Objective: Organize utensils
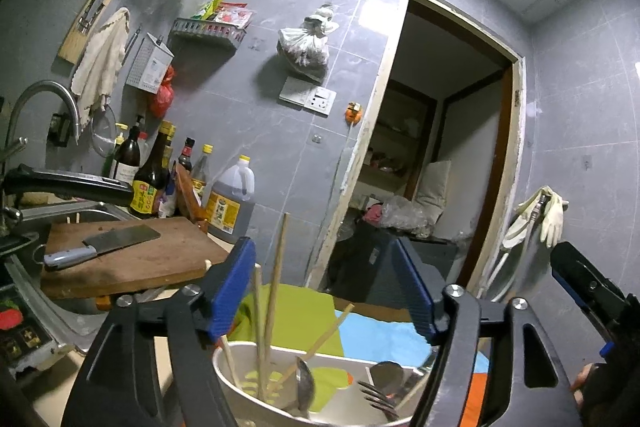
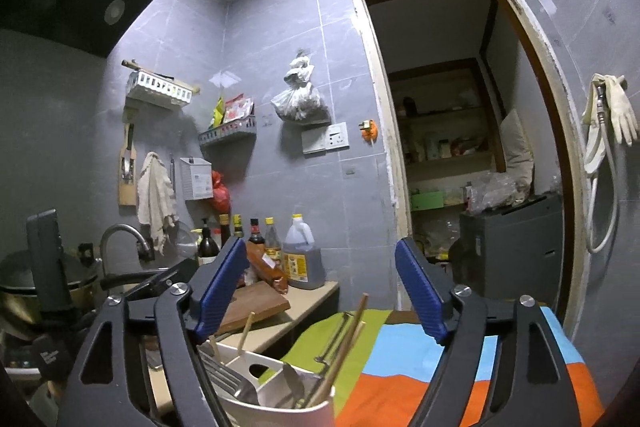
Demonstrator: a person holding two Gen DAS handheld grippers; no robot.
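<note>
While both grippers hang over the white utensil holder (image 1: 320, 387), nothing sits between their blue pads. The left gripper (image 1: 324, 287) has its jaws spread wide, and it holds nothing. The right gripper (image 2: 320, 287) is spread wide too, with nothing in it.

From the left wrist camera the holder is at 6 o'clock, low between the two fingers. Long wooden chopsticks (image 1: 276, 291) stand up in it and lean against the left blue pad (image 1: 234, 291). A metal spoon (image 1: 306, 387) and a fork (image 1: 376, 401) lie in the holder as well. The holder rests on a cloth (image 1: 376, 335) with green, blue and orange patches.

From the right wrist camera the holder (image 2: 280, 387) is at 7 o'clock, just under the left finger. A slotted metal spatula (image 2: 224, 375) pokes out of it, and more chopsticks (image 2: 344, 343) lean toward 1 o'clock.

At 9 o'clock in the left view a cleaver (image 1: 100, 247) lies flat on a wooden cutting board (image 1: 160, 259). Sauce bottles (image 1: 152, 171) stand behind the board, by the grey wall.
</note>
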